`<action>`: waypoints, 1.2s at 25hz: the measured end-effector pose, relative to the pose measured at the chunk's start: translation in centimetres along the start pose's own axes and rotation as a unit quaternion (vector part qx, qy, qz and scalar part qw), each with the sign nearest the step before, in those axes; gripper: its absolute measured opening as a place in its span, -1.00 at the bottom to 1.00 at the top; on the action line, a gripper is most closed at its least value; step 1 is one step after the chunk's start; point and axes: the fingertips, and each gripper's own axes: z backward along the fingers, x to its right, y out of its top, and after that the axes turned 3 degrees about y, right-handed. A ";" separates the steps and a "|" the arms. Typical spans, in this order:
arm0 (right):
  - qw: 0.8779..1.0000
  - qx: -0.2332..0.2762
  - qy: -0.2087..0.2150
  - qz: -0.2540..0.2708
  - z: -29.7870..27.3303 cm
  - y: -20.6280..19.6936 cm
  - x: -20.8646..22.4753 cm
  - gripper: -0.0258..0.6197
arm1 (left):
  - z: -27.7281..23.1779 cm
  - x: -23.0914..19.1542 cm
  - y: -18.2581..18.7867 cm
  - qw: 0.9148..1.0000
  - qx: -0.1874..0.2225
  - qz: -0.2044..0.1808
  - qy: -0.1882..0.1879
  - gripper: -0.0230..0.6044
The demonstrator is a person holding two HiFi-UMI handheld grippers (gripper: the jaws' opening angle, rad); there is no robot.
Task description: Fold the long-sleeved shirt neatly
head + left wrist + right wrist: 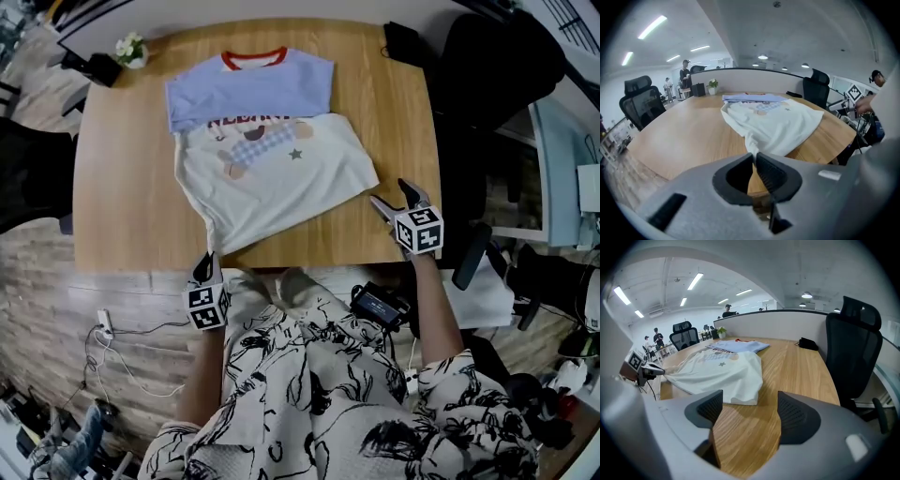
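Observation:
The shirt (267, 141) lies spread on the wooden table (122, 197), its blue top with a red collar at the far side and its cream printed body toward me. My left gripper (206, 255) is at the table's near edge, shut on the shirt's near-left hem corner. In the left gripper view the cream cloth (773, 124) narrows into the closed left gripper (753, 155). My right gripper (391, 194) stands open just right of the shirt's near-right corner. In the right gripper view the right gripper (750, 401) holds nothing, and the shirt's corner (740, 390) lies just beyond it.
A small potted plant (131, 49) and a black device (96, 67) sit at the table's far left corner. A black pouch (403, 42) lies at the far right. A black office chair (506, 75) stands beside the table's right edge. Cables (112, 347) trail on the floor.

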 end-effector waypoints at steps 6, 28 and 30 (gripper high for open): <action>0.998 -0.029 0.020 -0.059 -2.2 -1.7 -0.3 0.00 | -0.4 -1.6 -0.3 1.000 -0.003 0.022 0.004 -0.83; 0.991 -0.039 0.027 -0.125 5.3 -3.9 -9.9 -0.87 | 5.9 -7.3 0.8 0.998 0.044 0.033 -0.010 -0.83; 0.990 -0.035 0.023 -0.132 6.0 -4.8 -11.8 -0.87 | 7.1 -8.9 0.5 0.998 0.053 0.043 -0.012 -0.83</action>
